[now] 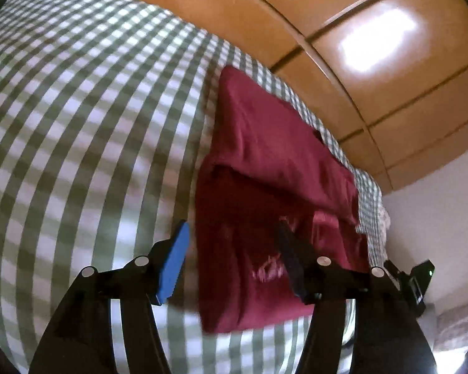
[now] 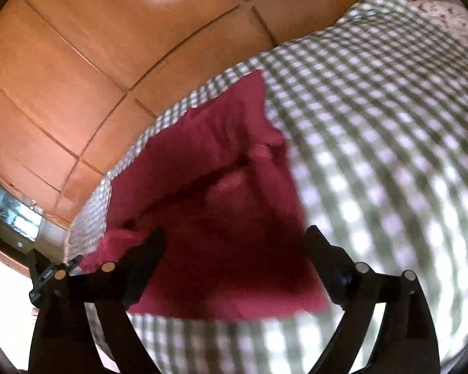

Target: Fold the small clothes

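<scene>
Dark red garment (image 1: 265, 187) lies folded on the green-and-white checked cover (image 1: 78, 109), close to the cover's edge beside the orange tiled floor (image 1: 374, 46); an upper layer is doubled over the lower part, a faint pale print shows on the near panel; left gripper (image 1: 234, 249) hangs above it, jaws spread wide, nothing between them; its blue-padded finger (image 1: 174, 265) sits over bare cover just off the garment's side edge, the dark finger over the cloth; contact with fabric can't be confirmed, frame is blurred; right gripper (image 2: 234, 246) also spread wide, empty, straddling the near part of the same garment (image 2: 209, 205); checked cover (image 2: 374, 124) fills the right of that view, tiled floor (image 2: 93, 62) the left; small floral-print fabric (image 2: 446, 18) at the far corner.
</scene>
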`<action>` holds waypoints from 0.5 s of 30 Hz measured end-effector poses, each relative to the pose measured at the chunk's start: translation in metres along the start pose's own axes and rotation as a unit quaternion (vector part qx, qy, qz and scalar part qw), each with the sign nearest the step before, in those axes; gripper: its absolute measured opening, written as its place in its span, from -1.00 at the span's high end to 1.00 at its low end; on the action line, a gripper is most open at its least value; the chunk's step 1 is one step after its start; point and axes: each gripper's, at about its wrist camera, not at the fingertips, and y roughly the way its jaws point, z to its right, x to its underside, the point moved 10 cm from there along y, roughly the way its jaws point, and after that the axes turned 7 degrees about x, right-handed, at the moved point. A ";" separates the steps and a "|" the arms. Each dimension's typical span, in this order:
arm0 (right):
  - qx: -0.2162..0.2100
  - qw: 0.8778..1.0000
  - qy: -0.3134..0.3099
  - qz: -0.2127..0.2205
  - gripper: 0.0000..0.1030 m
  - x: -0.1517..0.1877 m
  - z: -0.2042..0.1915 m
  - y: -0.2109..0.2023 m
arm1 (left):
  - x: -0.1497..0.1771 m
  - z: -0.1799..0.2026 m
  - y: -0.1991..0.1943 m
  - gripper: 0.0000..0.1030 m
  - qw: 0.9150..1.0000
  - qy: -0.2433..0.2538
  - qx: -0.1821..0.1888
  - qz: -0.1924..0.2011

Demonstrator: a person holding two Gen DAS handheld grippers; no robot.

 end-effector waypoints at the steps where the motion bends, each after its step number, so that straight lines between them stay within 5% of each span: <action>1: 0.013 1.000 -0.003 0.002 -0.81 0.006 0.008 -0.006 | 0.005 -0.003 -0.004 -0.09 1.000 0.001 -0.003 0.001; 7: 0.075 0.996 -0.038 -0.005 -0.79 0.040 0.034 -0.010 | 0.050 0.009 -0.017 -0.15 0.999 0.033 0.031 -0.009; 10: 0.087 0.995 -0.057 -0.003 -0.54 0.040 0.030 0.009 | 0.062 0.017 -0.003 -0.27 0.997 0.073 0.006 -0.023; 12: 0.085 0.994 -0.063 0.000 -0.10 0.036 0.024 0.022 | 0.062 0.011 0.011 -0.27 0.997 0.070 -0.010 -0.030; 15: 0.086 0.993 -0.081 -0.008 0.42 0.036 0.014 0.036 | 0.063 0.010 0.025 0.41 0.996 0.075 -0.026 -0.048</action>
